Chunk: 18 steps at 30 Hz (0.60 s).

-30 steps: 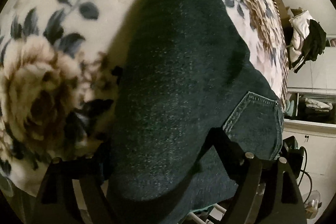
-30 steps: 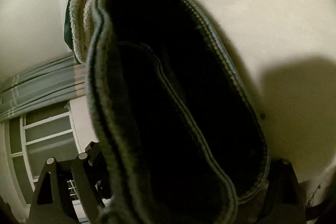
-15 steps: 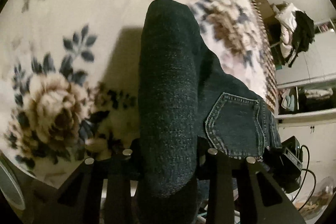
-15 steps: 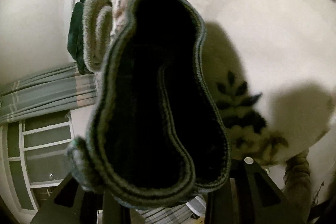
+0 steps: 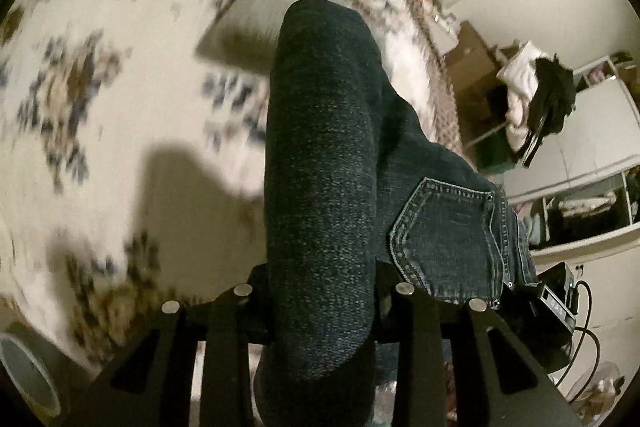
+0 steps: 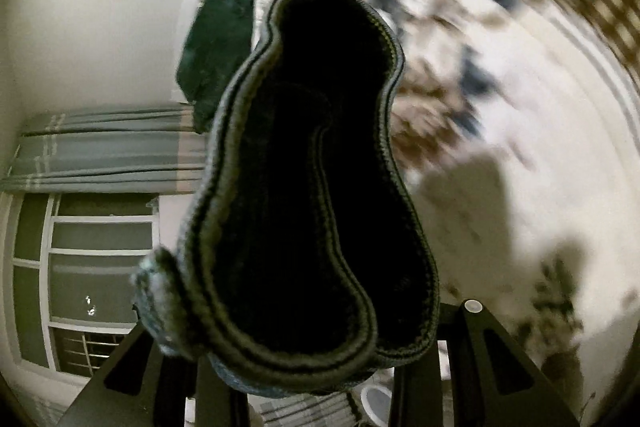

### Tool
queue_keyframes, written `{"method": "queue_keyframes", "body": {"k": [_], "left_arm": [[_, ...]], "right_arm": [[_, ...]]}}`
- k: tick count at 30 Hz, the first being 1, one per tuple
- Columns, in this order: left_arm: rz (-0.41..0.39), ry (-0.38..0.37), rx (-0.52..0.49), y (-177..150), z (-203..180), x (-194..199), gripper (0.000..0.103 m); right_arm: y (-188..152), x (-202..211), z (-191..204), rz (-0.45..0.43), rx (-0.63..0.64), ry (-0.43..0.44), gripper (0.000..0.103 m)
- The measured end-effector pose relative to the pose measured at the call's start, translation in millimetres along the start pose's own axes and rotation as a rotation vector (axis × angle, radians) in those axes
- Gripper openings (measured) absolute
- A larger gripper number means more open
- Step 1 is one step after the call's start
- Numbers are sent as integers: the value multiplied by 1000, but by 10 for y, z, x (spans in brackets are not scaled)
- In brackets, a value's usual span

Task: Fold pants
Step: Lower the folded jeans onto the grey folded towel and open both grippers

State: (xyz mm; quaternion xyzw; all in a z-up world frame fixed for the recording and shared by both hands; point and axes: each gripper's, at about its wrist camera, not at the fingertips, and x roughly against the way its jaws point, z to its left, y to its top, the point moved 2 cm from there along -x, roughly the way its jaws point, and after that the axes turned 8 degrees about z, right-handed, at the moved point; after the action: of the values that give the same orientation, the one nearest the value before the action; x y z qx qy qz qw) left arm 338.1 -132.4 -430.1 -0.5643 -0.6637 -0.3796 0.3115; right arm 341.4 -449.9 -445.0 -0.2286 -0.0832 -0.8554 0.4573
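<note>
Right now my left hand-held gripper (image 5: pixel 322 303) pinches a fold of the pants (image 5: pixel 324 163); my right hand-held gripper (image 6: pixel 316 355) clamps their hem above the bed (image 6: pixel 520 131).

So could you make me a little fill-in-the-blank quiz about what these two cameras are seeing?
1. Both grippers are clamped on dark blue ____ pants.
2. In the left wrist view, a stitched back ____ shows to the right of the left gripper.
3. The blanket beneath has a ____ print.
4. In the right wrist view, the right gripper faces a window on the ____ side.

Missing words: denim; pocket; floral; left
</note>
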Motion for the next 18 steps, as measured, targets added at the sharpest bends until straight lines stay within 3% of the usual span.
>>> {"method": "queue_keyframes", "body": {"k": [3,9,14,18], "left_arm": [[-31,-16,2,504,-4,51,28],[-64,-51,17,1735,178,-100,28],[-58,-49,19,2628,453,-490,29],[-33,-19,6,3097,661,-925,29]], "right_arm": [[382,-235,438,-13,31,12,34],[1359,-946,879,-22,52,37,34],[2146,-1750,808,-16,47,34,34],[2432,-2157,549,-2,23,11,34]]}}
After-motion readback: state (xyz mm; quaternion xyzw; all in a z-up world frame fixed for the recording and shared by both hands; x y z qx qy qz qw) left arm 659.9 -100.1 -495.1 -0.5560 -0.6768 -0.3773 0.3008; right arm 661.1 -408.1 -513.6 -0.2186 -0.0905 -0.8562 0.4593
